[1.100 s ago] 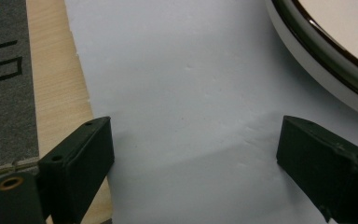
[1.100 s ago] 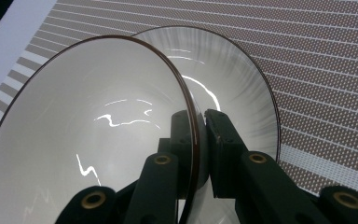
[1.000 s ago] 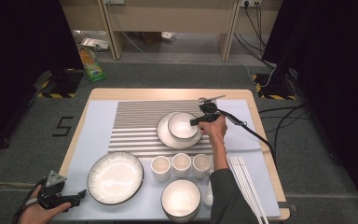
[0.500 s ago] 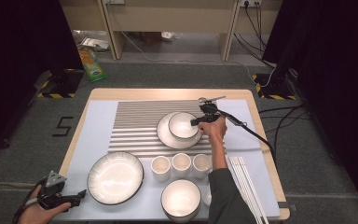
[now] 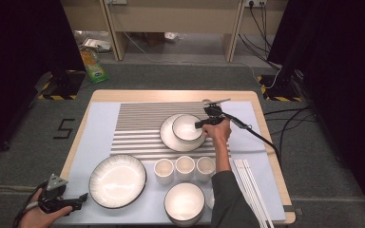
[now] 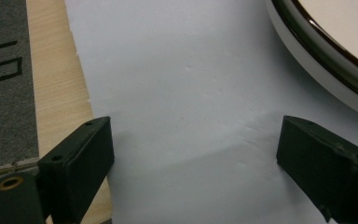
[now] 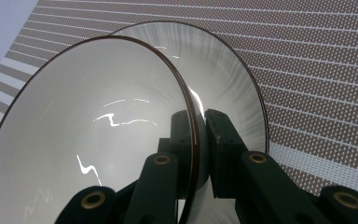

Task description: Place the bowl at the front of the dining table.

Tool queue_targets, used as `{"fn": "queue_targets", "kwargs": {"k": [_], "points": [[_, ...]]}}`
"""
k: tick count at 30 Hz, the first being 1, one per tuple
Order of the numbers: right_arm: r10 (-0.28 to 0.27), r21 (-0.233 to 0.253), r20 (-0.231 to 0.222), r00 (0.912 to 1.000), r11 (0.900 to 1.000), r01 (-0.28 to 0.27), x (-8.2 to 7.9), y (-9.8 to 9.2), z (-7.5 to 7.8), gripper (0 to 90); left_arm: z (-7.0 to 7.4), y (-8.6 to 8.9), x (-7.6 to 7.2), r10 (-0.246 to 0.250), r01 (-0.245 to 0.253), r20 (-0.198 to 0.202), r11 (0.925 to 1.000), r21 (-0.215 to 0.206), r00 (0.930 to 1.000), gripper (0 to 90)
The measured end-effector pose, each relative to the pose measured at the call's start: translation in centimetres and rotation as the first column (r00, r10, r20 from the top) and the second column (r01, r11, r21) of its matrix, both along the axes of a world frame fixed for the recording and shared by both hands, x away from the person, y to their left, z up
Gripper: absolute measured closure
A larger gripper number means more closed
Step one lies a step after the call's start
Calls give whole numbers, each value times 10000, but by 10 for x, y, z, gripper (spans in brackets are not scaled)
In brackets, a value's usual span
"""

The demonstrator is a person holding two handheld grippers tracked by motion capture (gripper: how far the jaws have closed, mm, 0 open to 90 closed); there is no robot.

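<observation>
Right tool (image 5: 203, 124) pinches the near rim of a small white bowl (image 5: 187, 127), one jaw inside the wall and one outside, as the right gripper view shows (a rim grip suits a thin, steep wall with nothing else to catch). That bowl sits on a wider plate (image 5: 169, 137) on the striped mat (image 5: 138, 123) at the far middle of the desk (image 5: 171, 95), probably stacked there as a place setting. Left tool (image 5: 78, 199) hangs at the near left corner with jaws wide apart and empty, beside the big ribbed plate (image 5: 117, 180), likely waiting out of the way. Three cups (image 5: 185, 167) stand in a row nearer the person.
</observation>
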State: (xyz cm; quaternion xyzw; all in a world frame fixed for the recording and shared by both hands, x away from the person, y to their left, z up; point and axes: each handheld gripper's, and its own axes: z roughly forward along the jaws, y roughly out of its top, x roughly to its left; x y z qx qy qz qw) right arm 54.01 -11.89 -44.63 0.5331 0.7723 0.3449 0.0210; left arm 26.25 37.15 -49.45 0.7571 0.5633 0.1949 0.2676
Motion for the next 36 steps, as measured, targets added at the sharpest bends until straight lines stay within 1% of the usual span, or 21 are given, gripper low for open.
{"fn": "queue_targets", "kwargs": {"k": [8, 21, 34, 36], "points": [[-53, -64, -65, 10000, 10000, 52, 2, 1, -2, 816, 0, 0, 0, -21, 21, -10, 10000, 16, 10000, 100], [-170, 60, -130, 9998, 9998, 171, 3, 4, -5, 817, 0, 0, 0, -17, 17, -5, 10000, 10, 10000, 99], [-178, 49, -138, 9997, 9998, 178, 3, 4, -5, 816, 0, 0, 0, -17, 17, 12, 10000, -3, 10000, 99], [-188, 92, -70, 9998, 9998, 189, 3, 4, -5, 811, 0, 0, 0, -11, 11, 15, 10000, -9, 10000, 99]]}}
